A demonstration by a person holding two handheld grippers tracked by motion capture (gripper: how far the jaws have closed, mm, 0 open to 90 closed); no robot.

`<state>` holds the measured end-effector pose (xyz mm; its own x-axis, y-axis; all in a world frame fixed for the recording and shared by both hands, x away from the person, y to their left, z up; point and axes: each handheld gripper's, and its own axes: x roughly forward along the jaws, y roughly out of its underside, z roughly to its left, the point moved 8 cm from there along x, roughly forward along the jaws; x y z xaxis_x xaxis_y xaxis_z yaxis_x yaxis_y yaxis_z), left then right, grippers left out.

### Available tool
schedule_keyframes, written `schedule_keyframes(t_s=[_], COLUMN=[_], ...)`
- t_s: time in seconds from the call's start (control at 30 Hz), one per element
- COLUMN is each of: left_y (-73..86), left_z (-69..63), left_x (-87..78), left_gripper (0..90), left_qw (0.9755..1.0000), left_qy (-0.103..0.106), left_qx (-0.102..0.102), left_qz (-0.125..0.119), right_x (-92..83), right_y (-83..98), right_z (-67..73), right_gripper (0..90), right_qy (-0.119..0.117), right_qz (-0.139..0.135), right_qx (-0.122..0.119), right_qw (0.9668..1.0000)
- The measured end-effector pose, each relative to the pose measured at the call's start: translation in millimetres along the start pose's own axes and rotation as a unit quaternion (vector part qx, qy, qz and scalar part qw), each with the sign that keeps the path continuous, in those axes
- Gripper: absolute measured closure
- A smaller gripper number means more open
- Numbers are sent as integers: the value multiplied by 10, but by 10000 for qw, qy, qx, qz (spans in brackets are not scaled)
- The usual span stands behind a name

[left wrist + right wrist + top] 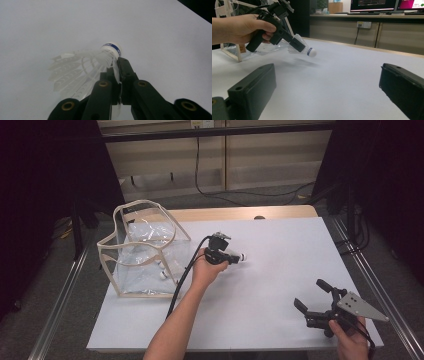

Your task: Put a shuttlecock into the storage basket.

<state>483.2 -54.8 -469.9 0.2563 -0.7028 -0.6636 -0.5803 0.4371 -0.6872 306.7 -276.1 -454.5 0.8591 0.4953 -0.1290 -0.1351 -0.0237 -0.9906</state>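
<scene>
A white feather shuttlecock point(240, 256) with a blue band round its cork is held just above the white table point(280, 245). My left gripper point(233, 257) is shut on it at the feather base, cork pointing right. In the left gripper view the black jaws pinch the shuttlecock point(82, 72) beside the cork, left gripper point(117, 68). The right gripper view shows that hand, the left gripper point(298, 46) and the shuttlecock point(311, 52) off the table, a shadow beneath. My right gripper point(310, 294) rests near the table's front right corner, open, nothing between its jaws point(328, 75).
A clear plastic bag point(142, 250) with beige trim stands open at the table's left, with small white items point(162, 275) lying inside. Metal rails run along both table sides. A low cabinet and cables lie beyond the far edge.
</scene>
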Motion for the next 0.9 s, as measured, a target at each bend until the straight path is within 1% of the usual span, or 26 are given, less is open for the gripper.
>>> schedule_keyframes(t_s=[0.13,0.2,0.27,0.53,0.63,0.67,0.77,0.9], left_y=[-6,-17,-16,-26,-29,-30,-40,-52], left_z=[-46,-71,-86,-108,-113,-110,-120,-117], left_x=[-60,-88,-120,-243,-290,-313,-357,-424], left_gripper=[889,890,889,892,893,893,893,894], left_qw=[9999,9999,9998,9997,9996,9996,9996,9995], left_qy=[78,108,122,141,147,128,161,173], left_qx=[49,69,89,37,46,90,12,8], left_qz=[69,52,110,196,225,244,241,256], right_x=[3,3,4,7,9,10,14,19], right_y=[0,1,1,2,3,2,3,0], right_z=[3,4,4,7,11,14,16,21], right_gripper=[7,7,7,7,7,7,7,7], right_qy=[-3,-10,-8,-14,-17,-19,-21,-28], right_qz=[-1,9,9,14,17,18,17,3], right_qx=[-4,-9,-12,-25,-18,-12,-19,-17], right_qw=[10000,10000,10000,10000,10000,10000,10000,10000])
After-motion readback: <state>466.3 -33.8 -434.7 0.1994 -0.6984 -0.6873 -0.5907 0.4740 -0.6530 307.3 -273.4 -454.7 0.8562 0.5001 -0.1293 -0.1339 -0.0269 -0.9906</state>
